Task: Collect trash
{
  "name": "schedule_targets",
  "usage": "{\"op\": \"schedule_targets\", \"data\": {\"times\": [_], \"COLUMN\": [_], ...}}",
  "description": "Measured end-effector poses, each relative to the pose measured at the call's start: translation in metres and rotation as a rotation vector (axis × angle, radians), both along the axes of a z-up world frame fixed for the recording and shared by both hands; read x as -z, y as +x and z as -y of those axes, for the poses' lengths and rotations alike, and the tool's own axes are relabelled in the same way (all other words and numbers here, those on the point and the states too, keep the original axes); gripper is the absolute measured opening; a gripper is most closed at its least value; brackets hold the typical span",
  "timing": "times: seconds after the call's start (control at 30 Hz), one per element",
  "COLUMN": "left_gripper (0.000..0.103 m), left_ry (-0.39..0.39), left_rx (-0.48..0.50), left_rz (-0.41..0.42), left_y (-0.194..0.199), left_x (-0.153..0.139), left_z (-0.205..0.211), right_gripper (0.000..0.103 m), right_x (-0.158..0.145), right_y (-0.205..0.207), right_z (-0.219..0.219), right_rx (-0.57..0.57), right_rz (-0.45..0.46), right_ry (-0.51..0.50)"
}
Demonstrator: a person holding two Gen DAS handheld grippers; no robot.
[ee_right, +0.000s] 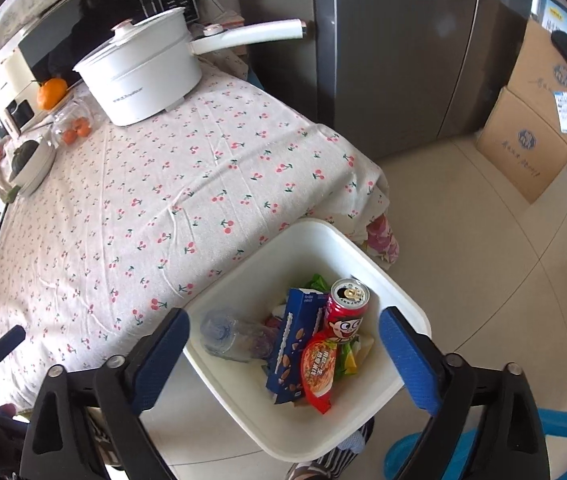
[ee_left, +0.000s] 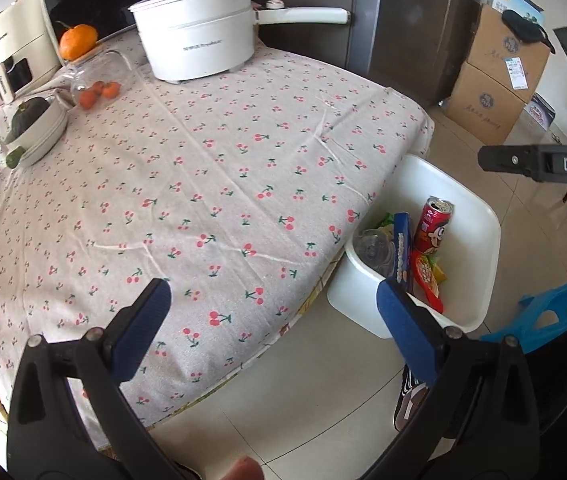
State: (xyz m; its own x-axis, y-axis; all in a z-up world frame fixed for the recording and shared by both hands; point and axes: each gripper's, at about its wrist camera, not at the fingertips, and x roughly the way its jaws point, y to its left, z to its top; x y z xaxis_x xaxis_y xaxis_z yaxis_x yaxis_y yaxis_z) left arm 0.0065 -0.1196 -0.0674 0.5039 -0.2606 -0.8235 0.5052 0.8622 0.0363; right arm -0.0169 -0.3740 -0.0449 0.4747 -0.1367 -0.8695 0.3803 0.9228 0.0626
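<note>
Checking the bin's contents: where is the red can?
In the right wrist view, the red can stands upright in the white bin, between the blue carton and the bin's far wall.

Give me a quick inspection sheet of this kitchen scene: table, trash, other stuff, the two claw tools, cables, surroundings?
Surface: cherry-print tablecloth, wrinkled; no trash seen on its middle.
Job's things: white bin on the floor beside the table, holding a red can standing upright, blue carton, clear bottle, red wrapper.
Clutter: white pot with lid, orange, glass jar with small oranges, at the table's far end.
Grippers: left gripper open, empty, above the table edge; right gripper open, empty, above the bin.
Cables: nothing seen.
Surroundings: grey fridge, stacked cardboard boxes, blue stool, tiled floor.
</note>
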Motion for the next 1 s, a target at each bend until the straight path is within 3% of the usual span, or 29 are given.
{"op": "schedule_targets", "data": {"times": [0.3, 0.43, 0.67, 1.0], "left_gripper": [0.102, 0.102, 0.102, 0.102], "left_ry": [-0.012, -0.011, -0.057, -0.096], "left_rx": [-0.176, -0.231, -0.276, -0.298], "left_rz": [0.088, 0.133, 0.124, 0.197], "left_y": [-0.028, -0.044, -0.059, -0.065], "left_x": [-0.026, -0.029, -0.023, -0.035], "left_z": [-0.048, -0.066, -0.085, -0.087], "right_gripper": [0.103, 0.103, 0.103, 0.103], "right_x": [-0.027, -0.030, -0.025, -0.027], "right_y": [-0.028, -0.040, -0.053, -0.054], "right_z": [-0.071, -0.093, -0.130, -0.128], "right_rx": [-0.135, -0.159, -0.228, -0.204], "right_rz": [0.122, 0.167, 0.177, 0.204], "right_ry": [-0.107, -0.098, -0.153, -0.147]}}
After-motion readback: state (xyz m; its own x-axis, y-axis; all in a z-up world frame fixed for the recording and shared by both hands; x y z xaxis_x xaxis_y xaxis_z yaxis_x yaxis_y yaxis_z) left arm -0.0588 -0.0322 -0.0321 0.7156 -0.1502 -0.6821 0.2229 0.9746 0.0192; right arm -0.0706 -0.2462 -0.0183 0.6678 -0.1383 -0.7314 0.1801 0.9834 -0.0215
